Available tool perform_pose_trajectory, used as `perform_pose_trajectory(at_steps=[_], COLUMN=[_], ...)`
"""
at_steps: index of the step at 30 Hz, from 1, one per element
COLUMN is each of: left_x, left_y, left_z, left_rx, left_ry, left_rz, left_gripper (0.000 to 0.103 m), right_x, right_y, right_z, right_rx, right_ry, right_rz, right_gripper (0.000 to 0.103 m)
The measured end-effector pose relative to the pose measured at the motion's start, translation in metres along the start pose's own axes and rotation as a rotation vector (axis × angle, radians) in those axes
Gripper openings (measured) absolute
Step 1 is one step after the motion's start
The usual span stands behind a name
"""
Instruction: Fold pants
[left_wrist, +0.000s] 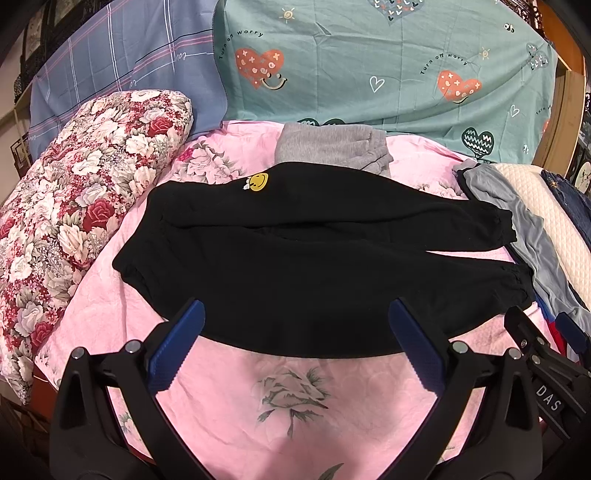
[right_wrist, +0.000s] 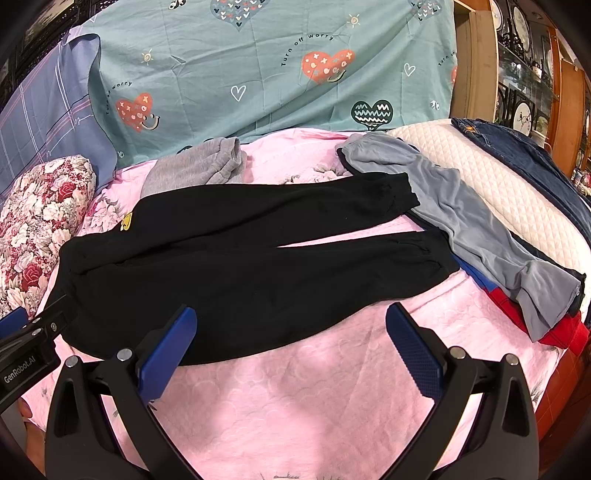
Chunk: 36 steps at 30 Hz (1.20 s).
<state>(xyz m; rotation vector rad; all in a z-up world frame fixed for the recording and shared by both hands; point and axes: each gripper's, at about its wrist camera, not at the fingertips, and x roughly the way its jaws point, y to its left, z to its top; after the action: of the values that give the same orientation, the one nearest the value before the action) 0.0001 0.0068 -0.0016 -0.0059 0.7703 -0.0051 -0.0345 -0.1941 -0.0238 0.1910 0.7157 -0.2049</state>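
One pair of black pants (left_wrist: 314, 258) lies flat on a pink bedspread (left_wrist: 295, 406), long axis running left to right: waistband at the left, two cuffed legs pointing right and parted by a narrow wedge of pink near the cuffs. One yellow smiley patch (left_wrist: 258, 182) marks the hip on the far side.

At far left rests one rolled floral quilt (left_wrist: 74, 206). Behind it hangs a blue plaid sheet (left_wrist: 122, 59), and beside that a teal sheet (left_wrist: 388, 74) printed with hearts. One grey garment (left_wrist: 332, 146) lies bunched just beyond the pants, its near edge tucked under them.

The left hand-held gripper (left_wrist: 295, 343) hovers over the near edge of the pants, jaws spread wide, grasping nothing. The right hand-held gripper (right_wrist: 291, 343) hovers likewise, released, its left fingertip over the black cloth and its right over bare pink.

To the right, the pants' cuffs touch one long grey-blue garment (right_wrist: 461, 225) draped across a pile; red cloth (right_wrist: 554, 332) and a strip of blue show beneath it. Beyond that sits one cream quilted pad (right_wrist: 498, 184), with dark denim (right_wrist: 524, 155) lying on its far side. Wooden shelves (right_wrist: 524, 85) holding plates stand at far right.
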Motion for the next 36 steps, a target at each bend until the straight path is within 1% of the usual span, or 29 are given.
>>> perform_pose_trajectory(at_steps=[16, 21, 36], left_x=[0.0006, 0.0049, 0.005], left_y=[0.0011, -0.0015, -0.0019], left_z=[0.0004, -0.0082, -0.0078], left_rx=[0.0, 0.0, 0.0], left_ry=[0.003, 0.004, 0.005], left_rz=[0.0, 0.001, 0.002], left_gripper=[0.101, 0.101, 0.101], right_x=[0.0006, 0.0005, 0.0007], right_y=[0.0008, 0.0014, 0.002], right_z=[-0.0002, -0.0004, -0.0001], right_rx=[0.003, 0.003, 0.003], right_ry=[0.002, 0.002, 0.003], right_rz=[0.005, 0.005, 0.007], right_gripper=[0.102, 0.102, 0.102])
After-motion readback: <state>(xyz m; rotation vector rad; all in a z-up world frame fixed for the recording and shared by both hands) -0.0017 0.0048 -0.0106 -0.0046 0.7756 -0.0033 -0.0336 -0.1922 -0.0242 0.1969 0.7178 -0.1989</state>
